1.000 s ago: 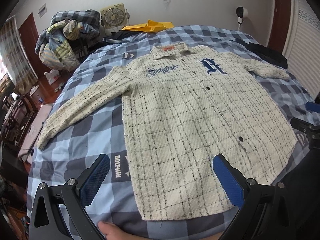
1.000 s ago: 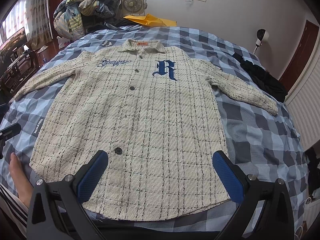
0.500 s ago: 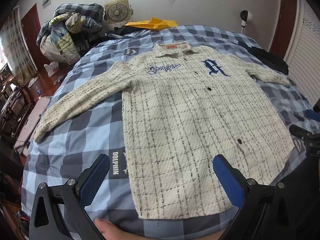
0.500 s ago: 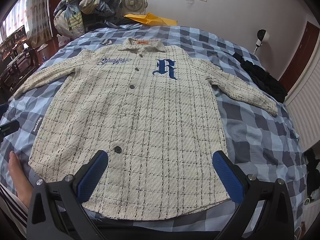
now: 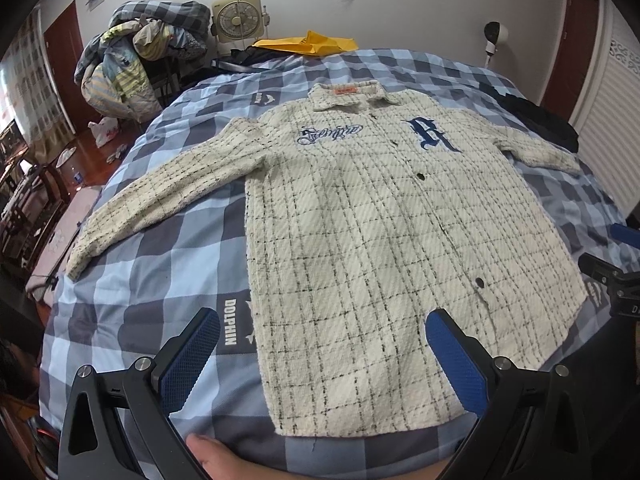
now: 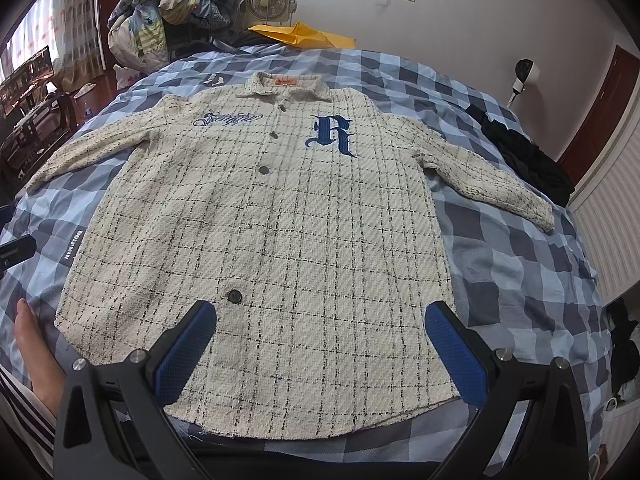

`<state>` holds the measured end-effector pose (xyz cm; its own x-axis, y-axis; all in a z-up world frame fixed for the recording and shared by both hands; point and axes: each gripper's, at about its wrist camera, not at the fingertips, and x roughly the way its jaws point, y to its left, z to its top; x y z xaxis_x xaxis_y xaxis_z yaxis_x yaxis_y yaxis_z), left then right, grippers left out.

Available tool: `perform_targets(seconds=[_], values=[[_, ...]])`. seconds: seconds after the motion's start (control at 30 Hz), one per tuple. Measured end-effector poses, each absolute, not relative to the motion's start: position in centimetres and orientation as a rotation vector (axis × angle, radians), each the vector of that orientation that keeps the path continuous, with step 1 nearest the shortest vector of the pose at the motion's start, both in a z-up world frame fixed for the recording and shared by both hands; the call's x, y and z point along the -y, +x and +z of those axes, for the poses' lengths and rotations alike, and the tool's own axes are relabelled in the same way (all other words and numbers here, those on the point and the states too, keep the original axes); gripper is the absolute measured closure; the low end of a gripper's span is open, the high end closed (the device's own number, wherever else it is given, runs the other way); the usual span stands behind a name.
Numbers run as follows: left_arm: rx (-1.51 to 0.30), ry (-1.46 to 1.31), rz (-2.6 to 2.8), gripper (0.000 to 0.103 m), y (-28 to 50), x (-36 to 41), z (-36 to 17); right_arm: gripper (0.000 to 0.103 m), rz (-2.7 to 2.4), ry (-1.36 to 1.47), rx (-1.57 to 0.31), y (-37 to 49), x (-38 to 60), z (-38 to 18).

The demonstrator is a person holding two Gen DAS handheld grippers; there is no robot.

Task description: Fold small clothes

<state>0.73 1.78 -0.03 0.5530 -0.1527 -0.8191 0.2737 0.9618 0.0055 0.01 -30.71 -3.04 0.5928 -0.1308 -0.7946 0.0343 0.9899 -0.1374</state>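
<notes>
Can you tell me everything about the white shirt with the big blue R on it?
The shirt is cream with thin black checks and looks thick and nubbly. It has a collar with an orange label, dark buttons, a blue R and blue curly writing on the chest. It lies flat, front up, buttoned, both sleeves spread out, on the blue checked bedcover. Neither gripper holds it.

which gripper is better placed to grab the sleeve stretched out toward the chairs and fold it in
Left. The left gripper hangs open over the shirt's hem corner on that side, that sleeve just ahead; the right gripper sits nearer the other sleeve.
</notes>
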Motion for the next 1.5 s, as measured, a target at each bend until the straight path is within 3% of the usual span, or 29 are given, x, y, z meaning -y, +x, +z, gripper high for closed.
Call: perform_targets(seconds=[1.5], values=[[-0.999,0.04,-0.234,0.0,1.8,-3.5,-0.7,0.001,-0.071,-0.151,-0.933,1.1,29.0,-2.3]])
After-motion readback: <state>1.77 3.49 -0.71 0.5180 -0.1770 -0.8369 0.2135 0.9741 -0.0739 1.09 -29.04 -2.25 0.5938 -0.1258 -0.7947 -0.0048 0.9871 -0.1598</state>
